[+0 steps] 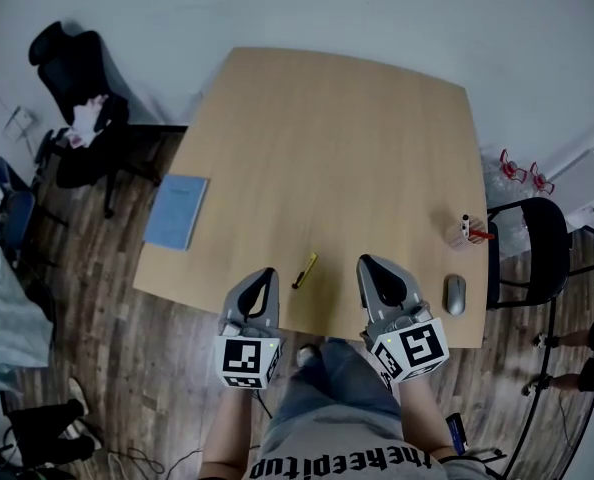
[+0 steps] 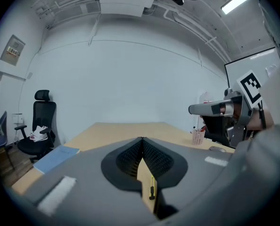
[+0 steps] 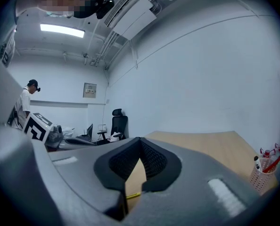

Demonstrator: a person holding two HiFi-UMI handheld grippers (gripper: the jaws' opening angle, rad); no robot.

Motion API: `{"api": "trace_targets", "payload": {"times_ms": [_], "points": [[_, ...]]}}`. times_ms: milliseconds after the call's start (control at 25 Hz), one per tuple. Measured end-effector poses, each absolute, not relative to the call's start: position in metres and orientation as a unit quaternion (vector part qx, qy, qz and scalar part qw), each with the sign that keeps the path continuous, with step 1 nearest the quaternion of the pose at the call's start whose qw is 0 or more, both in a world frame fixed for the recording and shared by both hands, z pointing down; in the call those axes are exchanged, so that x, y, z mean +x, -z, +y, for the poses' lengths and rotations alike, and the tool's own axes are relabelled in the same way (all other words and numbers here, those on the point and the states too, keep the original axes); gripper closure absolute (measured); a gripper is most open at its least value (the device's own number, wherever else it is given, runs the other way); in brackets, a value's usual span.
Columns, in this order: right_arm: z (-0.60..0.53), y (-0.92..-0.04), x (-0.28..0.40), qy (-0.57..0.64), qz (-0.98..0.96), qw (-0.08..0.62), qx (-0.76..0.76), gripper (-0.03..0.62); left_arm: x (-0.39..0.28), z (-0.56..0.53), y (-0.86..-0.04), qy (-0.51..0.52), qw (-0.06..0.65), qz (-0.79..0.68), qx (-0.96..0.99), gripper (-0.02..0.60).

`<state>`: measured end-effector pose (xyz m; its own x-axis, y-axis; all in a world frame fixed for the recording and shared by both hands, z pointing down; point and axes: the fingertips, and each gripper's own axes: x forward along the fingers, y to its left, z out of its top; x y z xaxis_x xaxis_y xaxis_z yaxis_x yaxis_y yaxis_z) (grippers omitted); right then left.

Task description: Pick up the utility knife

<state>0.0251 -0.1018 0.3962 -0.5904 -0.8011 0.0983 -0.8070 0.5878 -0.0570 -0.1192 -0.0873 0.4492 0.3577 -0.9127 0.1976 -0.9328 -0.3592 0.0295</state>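
Utility knife lies on the wooden table, lower centre of the head view, between your two grippers and touching neither. Your left gripper has its jaws pressed together on nothing. Your right gripper is likewise closed and empty. Both are at the table's near edge.

Left gripper at 7 o'clock, right gripper at 5 o'clock; both jaws together, pointing toward 12 o'clock.
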Motion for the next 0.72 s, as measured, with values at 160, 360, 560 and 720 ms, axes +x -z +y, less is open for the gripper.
{"api": "trace_targets", "payload": {"times_ms": [160, 360, 560, 720], "points": [[-0.105, -0.4, 0.031, -0.051, -0.888, 0.039, 0.455, 0.592, -0.111, -0.095, -0.48, -0.104, 0.113, -0.543, 0.825, 0.54], [-0.11, -0.403, 0.039, -0.055, -0.885, 0.041, 0.46, 0.592, -0.099, -0.101, -0.514, -0.171, 0.134, -0.524, 0.824, 0.532], [-0.111, -0.407, 0.044, -0.059, -0.883, 0.044, 0.463, 0.592, -0.088, -0.102, -0.542, -0.217, 0.148, -0.504, 0.823, 0.525], [-0.112, -0.41, 0.046, -0.063, -0.883, 0.045, 0.463, 0.592, -0.081, -0.104, -0.558, -0.243, 0.16, -0.491, 0.821, 0.511]]}}
